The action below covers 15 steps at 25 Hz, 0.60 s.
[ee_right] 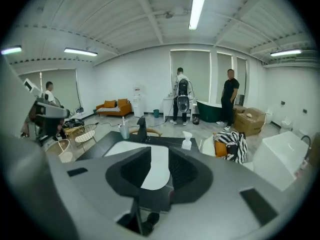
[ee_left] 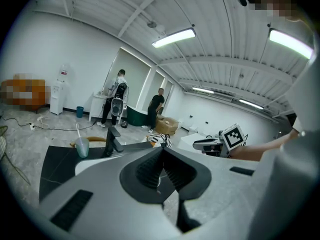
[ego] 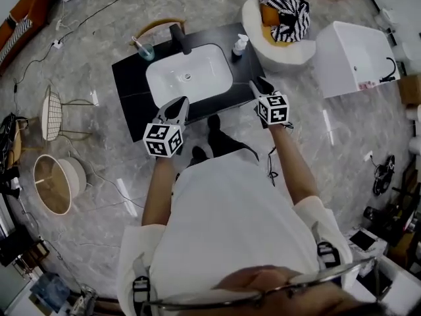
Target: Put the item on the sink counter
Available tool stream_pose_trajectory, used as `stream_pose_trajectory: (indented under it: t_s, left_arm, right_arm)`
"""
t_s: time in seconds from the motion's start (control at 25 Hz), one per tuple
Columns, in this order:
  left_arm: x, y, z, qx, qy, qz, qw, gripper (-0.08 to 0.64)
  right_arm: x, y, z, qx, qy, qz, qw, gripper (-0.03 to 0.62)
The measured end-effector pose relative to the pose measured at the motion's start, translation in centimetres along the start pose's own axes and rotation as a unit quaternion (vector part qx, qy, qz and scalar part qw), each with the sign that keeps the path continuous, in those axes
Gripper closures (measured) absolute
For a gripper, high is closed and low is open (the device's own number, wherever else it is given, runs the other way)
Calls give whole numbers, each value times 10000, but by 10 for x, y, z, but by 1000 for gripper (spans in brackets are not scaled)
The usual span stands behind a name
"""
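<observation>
A black sink counter [ego: 131, 78] with a white basin [ego: 189, 76] stands in front of me. On it are a black faucet [ego: 179, 38], a clear cup with a toothbrush [ego: 146, 50] at the back left and a white pump bottle [ego: 239, 45] at the back right. My left gripper [ego: 181, 104] hovers over the counter's near edge; its jaws [ee_left: 162, 149] meet at the tips and hold nothing. My right gripper [ego: 260, 83] is by the near right corner. In its own view [ee_right: 159, 150] the jaws stand apart, and only the basin [ee_right: 150, 164] shows through the gap.
A white armchair [ego: 283, 54] with a striped cushion stands right of the counter, and a white tub [ego: 355, 54] beyond it. A wire stool [ego: 52, 114] and a round basket [ego: 56, 183] are at the left. Cables lie on the floor. Two people [ee_right: 182, 96] stand far back.
</observation>
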<state>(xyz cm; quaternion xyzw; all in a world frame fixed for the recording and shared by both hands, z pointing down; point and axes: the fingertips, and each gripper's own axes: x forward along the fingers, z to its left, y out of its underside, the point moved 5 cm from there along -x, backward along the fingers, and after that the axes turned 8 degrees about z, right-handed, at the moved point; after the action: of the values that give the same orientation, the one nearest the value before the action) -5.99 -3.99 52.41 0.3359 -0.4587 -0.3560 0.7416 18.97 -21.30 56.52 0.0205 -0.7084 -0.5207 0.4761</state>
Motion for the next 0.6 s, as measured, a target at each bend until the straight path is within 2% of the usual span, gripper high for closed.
stream_pose_trajectory:
  t_s: [0.2, 0.4, 0.6]
  left_arm:
    - [-3, 7, -29, 135, 78, 2, 9999, 555]
    - [0, 6, -60, 316, 13, -56, 9995, 557]
    - [-1, -4, -89, 479, -97, -243, 9985, 555]
  right_arm:
    - [-44, -1, 11, -48, -92, -316, 9994, 523]
    - [-75, -5, 0, -141, -226, -566, 9980, 545]
    - [-103, -4, -14, 67, -512, -687, 9963, 572]
